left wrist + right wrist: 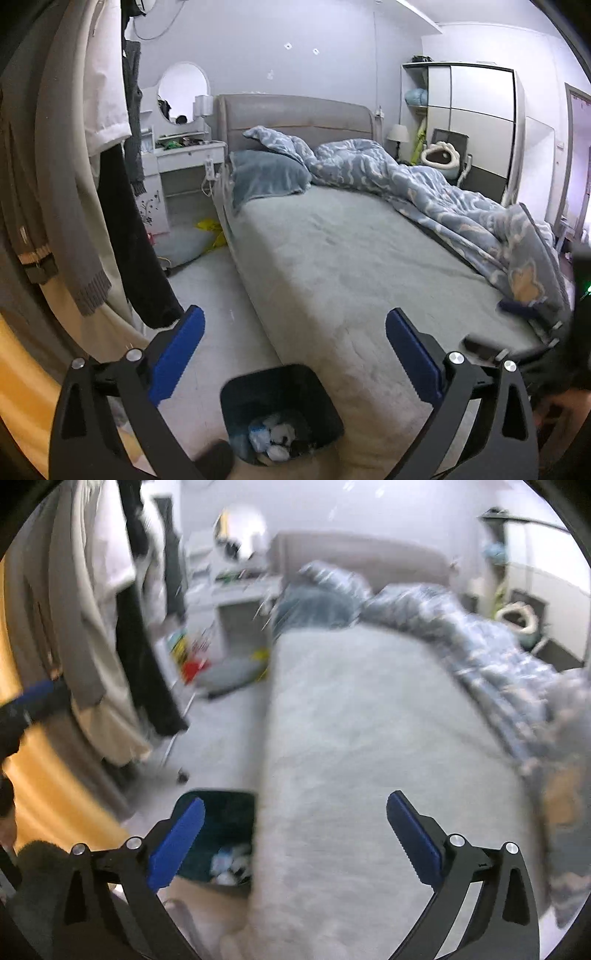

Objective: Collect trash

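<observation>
Both of your grippers are spread wide and hold nothing. Your left gripper (294,349) hangs over the floor beside the bed, its blue fingers (176,354) on either side of the dark bin (282,411) below, touching neither the bin nor the mattress. Your right gripper (295,830) is just as wide open above the near corner of the bed (351,738), with its left pad over the bin's (218,834) rim in the picture and its right pad over the grey sheet.

That bin stands on the floor, hard against the side of the mattress, and crumpled white and pale blue trash (273,437) lies in its bottom.

Your left view is sharp: it shows the blue quilt (424,184) bunched along the far side of the bed, the white dressing table (184,147) with its round mirror, the wardrobe (472,122), and clothes hanging (74,184) at the left. Your right view is smeared by motion blur, yet it alone shows your other gripper's blue finger at the left edge, in front of the hanging clothes.

Both tools point forward along the bed, tilted somewhat downward.
</observation>
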Demonstrator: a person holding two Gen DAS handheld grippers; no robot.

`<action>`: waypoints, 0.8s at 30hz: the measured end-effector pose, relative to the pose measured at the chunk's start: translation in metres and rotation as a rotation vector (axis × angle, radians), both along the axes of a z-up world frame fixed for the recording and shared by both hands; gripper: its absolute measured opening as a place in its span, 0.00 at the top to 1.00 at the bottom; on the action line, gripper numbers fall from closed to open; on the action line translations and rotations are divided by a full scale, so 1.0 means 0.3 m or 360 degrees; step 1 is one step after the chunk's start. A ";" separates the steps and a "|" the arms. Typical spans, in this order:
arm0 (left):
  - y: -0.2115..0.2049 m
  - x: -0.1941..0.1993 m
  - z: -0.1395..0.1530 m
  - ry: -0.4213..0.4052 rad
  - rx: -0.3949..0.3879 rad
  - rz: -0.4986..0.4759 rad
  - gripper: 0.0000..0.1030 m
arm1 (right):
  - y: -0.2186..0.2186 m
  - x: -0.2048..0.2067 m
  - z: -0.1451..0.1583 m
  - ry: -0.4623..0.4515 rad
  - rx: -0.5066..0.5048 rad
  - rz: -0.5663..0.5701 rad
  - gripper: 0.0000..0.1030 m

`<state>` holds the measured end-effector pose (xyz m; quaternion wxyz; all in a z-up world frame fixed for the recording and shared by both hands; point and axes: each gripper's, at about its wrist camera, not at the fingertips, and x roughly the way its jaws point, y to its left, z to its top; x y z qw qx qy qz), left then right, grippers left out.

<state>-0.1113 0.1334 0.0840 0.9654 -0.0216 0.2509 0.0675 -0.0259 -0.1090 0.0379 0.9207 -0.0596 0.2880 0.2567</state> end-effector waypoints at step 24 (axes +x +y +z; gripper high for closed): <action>-0.058 -0.142 -0.166 0.0068 -0.0036 0.0078 0.03 | -0.395 -0.182 -0.045 -0.0056 0.0090 -0.0135 0.03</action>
